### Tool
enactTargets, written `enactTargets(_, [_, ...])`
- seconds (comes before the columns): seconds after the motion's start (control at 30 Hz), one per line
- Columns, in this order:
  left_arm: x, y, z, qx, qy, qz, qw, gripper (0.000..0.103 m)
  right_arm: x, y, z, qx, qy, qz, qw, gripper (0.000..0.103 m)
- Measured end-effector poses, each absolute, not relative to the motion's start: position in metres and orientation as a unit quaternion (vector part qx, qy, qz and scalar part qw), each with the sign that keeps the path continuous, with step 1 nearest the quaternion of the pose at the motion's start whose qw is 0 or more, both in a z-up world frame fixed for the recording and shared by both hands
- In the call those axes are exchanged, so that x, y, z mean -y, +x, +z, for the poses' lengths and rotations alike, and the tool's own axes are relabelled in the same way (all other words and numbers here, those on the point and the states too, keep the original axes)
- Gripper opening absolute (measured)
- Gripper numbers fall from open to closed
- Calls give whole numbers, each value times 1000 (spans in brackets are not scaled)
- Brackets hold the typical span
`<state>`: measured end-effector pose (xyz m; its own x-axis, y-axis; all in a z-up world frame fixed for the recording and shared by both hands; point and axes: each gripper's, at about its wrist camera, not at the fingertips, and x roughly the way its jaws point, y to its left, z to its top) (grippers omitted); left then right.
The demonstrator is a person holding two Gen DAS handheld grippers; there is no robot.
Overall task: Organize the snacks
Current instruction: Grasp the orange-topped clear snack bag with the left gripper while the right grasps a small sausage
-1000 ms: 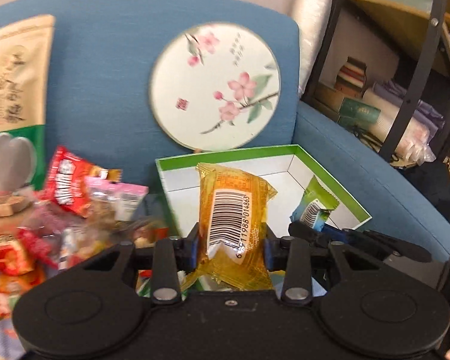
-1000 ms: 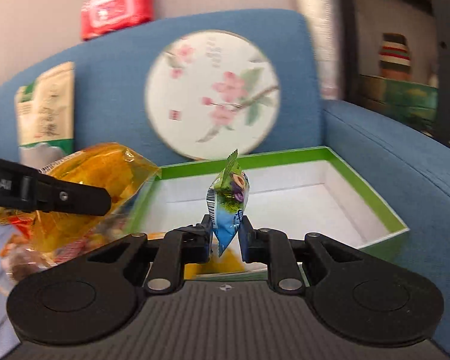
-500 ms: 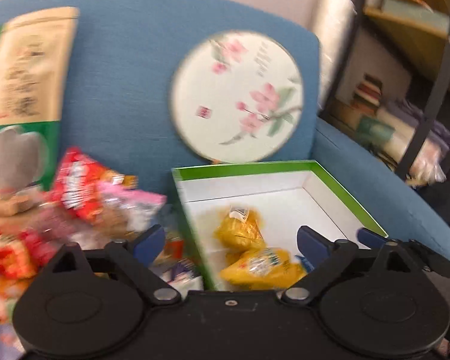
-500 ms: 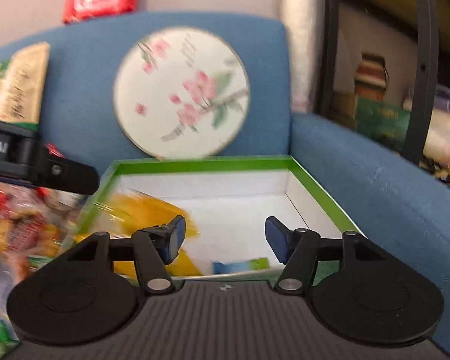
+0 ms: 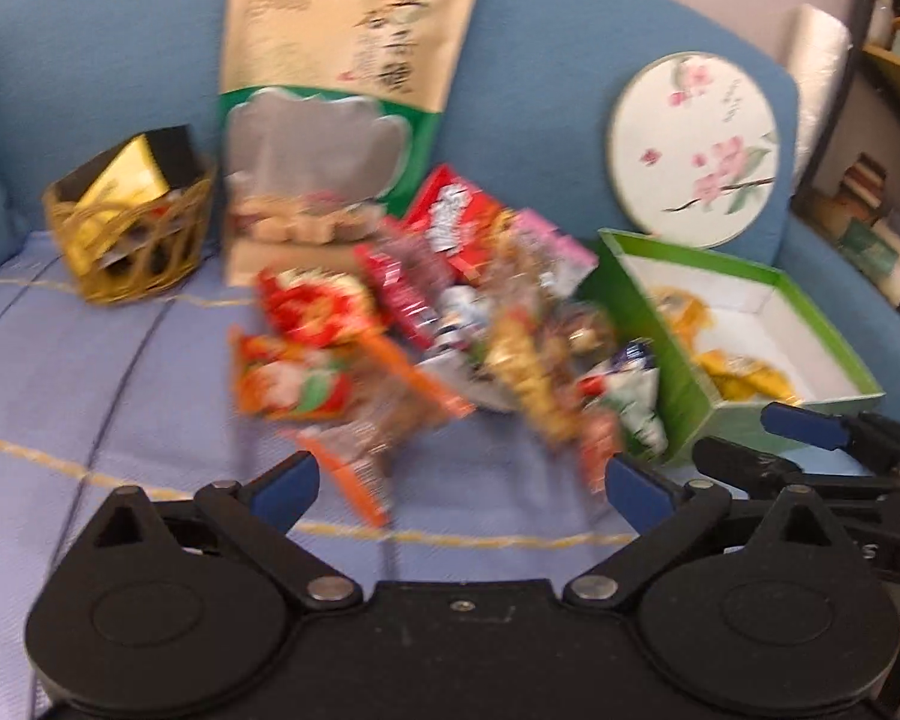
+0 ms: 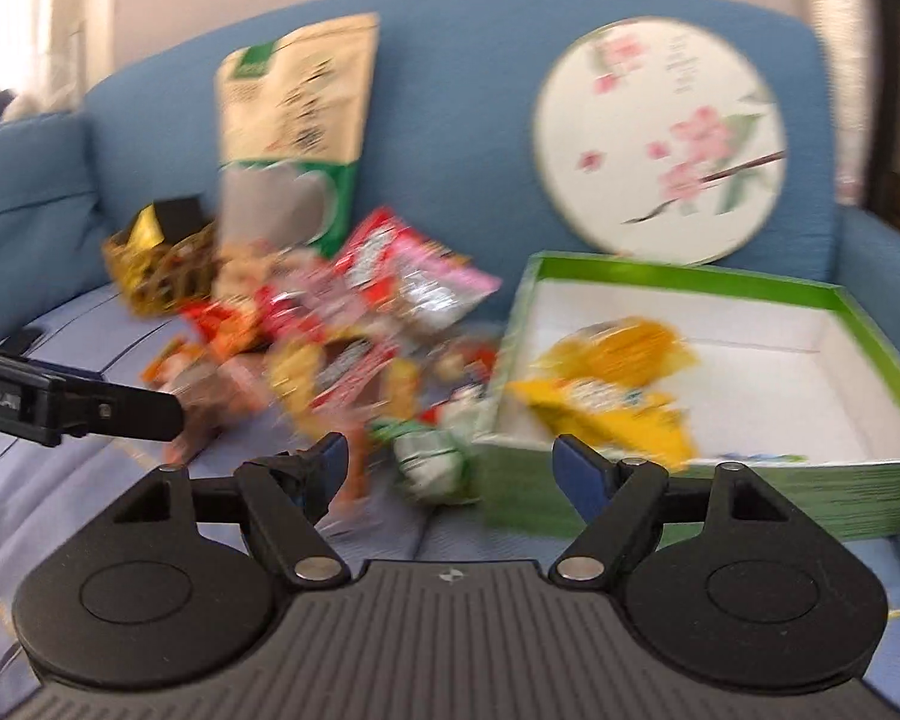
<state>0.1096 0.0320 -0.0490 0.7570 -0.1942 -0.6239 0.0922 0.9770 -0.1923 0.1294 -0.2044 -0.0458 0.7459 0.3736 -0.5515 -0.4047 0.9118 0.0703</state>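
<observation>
Left to right: left gripper [image 5: 459, 477], jaws spread and empty, faces the snack pile [image 5: 450, 324] on the sofa; right gripper [image 6: 450, 462], likewise spread, nears the green box [image 6: 570, 498]. Packets look light, crinkly, slippery; pinch a sealed edge.

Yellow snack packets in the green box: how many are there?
2 yellow packets lie in the green box: one farther back, one nearer the front wall. Blur may hide more.
</observation>
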Motion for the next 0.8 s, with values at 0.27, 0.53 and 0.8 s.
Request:
enactTargets(0.27, [-51,136,-58,-340,-54,-70,936,103,171,124,-66,-320,-22,275,907,103])
enactTargets(0.53, [-45,166,-76,-363,-23,-70,929,87,161,149,-78,-302,-35,265,915,85])
enactTargets(0.8, [-42,179,-86,-382,-12,-65,922,64,168,163,-88,-333,-9,252,909,34])
